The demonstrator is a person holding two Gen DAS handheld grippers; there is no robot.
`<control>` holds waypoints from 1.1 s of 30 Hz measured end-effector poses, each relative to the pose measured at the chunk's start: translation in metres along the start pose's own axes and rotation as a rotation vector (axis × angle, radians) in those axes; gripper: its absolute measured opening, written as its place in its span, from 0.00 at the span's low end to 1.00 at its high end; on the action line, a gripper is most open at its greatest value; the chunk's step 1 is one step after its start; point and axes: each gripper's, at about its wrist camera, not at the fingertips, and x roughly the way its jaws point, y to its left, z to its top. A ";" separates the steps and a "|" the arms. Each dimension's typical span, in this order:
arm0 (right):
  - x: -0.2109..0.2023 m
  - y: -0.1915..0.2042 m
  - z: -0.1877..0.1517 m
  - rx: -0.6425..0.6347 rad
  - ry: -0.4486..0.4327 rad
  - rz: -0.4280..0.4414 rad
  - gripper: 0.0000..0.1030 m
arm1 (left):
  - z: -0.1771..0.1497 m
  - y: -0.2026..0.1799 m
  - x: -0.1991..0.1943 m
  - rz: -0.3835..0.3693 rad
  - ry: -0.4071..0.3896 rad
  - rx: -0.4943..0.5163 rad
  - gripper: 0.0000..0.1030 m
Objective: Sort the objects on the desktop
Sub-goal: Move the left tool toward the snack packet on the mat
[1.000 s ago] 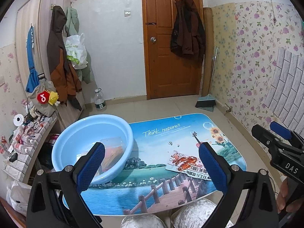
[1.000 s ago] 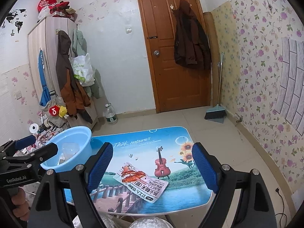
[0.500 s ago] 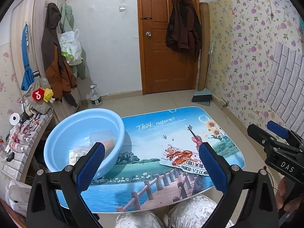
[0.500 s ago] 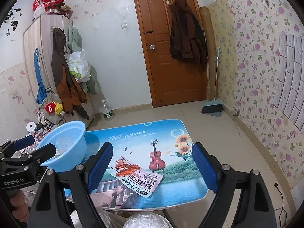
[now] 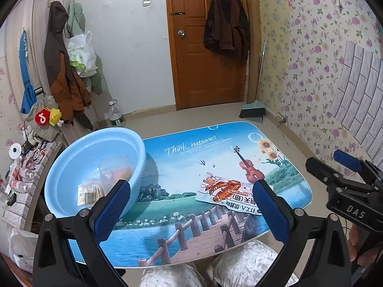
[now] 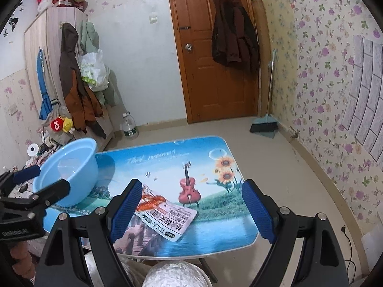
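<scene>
A: So, which step is in hand?

B: A pick-up is judged to be in preparation. One snack packet (image 6: pixel 165 217) is left lying flat on the printed tabletop (image 6: pixel 215 222); in the right wrist view it is seen just ahead of the left finger (image 6: pixel 124 209) of the right gripper (image 6: pixel 189 209), partly hidden behind that blue pad.

A: And how are the fingers held?

B: Both pairs are spread wide with nothing between them. The right gripper is held above the near edge of the table, apart from the packet. The left gripper (image 5: pixel 189 211) is likewise raised, and in its own view the packet (image 5: pixel 229 195) is found just beyond its right finger (image 5: pixel 269 209).

A: Where is the sorted material kept?

B: A light blue basin (image 5: pixel 93 167) is set beyond the left finger of the left gripper. A clear plastic container (image 5: pixel 115 169) and a small flat pack (image 5: pixel 89 191) are seen inside it, so the sorting is judged to be largely done.

A: What is called for next?

B: The open fingers must be lowered over the packet, shifted toward the left finger's side so that it is centred. Since the packet is thin and flat, an edge probably has to be caught, or it may be slid rather than lifted.
</scene>
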 end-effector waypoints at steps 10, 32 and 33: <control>0.032 -0.009 -0.006 0.017 0.036 -0.011 0.84 | -0.005 -0.002 0.033 -0.007 0.059 0.001 1.00; 0.108 -0.055 -0.016 0.065 0.113 -0.101 0.84 | -0.009 -0.028 0.155 -0.072 0.207 0.026 1.00; 0.111 -0.056 -0.016 0.064 0.116 -0.101 0.84 | -0.009 -0.029 0.160 -0.074 0.211 0.025 1.00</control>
